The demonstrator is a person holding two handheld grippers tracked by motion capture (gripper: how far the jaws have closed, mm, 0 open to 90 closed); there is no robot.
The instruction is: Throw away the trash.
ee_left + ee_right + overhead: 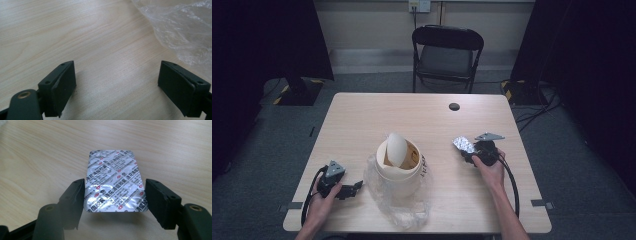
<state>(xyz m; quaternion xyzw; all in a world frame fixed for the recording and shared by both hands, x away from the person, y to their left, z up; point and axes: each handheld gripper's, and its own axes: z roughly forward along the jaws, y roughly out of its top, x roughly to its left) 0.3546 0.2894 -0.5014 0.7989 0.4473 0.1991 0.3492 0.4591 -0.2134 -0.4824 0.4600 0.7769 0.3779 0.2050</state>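
A silver foil blister pack [115, 182] with red and black print is squeezed by its two long edges between the black jaws of my right gripper [113, 195]. In the high view the pack [463, 144] sticks out to the left of the right gripper [469, 151], at the table's right side. My left gripper [354, 189] rests near the front left corner and points right toward a crumpled clear plastic bag [404, 212]. The left gripper [117, 85] is open, with bare wood between its jaws and the bag [185, 30] just ahead.
A small cream bin [398, 167] with a tilted swing lid stands mid-table on the plastic bag. A round black grommet [454, 106] sits near the far edge of the wooden table [362, 120]. A black folding chair [447, 55] stands beyond it.
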